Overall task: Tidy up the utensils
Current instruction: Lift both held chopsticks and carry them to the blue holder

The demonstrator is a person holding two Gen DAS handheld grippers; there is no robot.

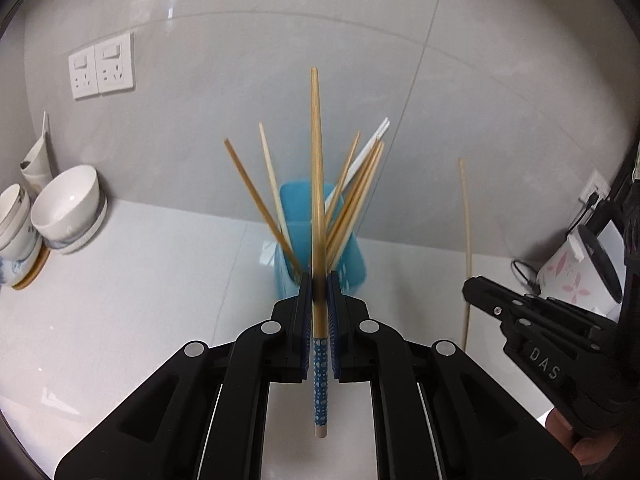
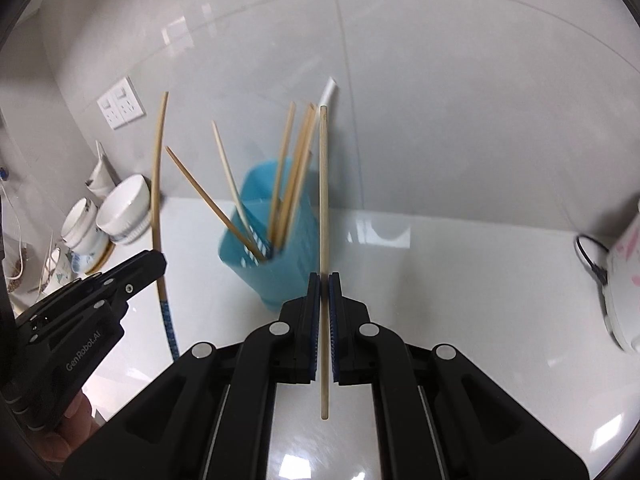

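My left gripper point(image 1: 319, 280) is shut on a wooden chopstick with a blue dotted handle point(image 1: 317, 184), which points up and away over the counter. Behind it stands a blue plastic utensil holder point(image 1: 352, 276) with several chopsticks fanning out of it. My right gripper point(image 2: 324, 278) is shut on a plain pale wooden chopstick point(image 2: 324, 200), held just right of the same holder point(image 2: 260, 280). From the left wrist view the right gripper point(image 1: 468, 286) shows at the right edge with its thin stick point(image 1: 466, 240). The right wrist view shows the left gripper point(image 2: 160, 260) at the left with the blue-handled chopstick point(image 2: 158, 200).
Stacked white bowls point(image 1: 68, 208) on a plate sit at the back left by the tiled wall, below two wall sockets point(image 1: 102, 66). A white appliance with pink flowers point(image 1: 572, 280) and a black cord stands at the right. The white counter point(image 1: 140, 300) spreads around the holder.
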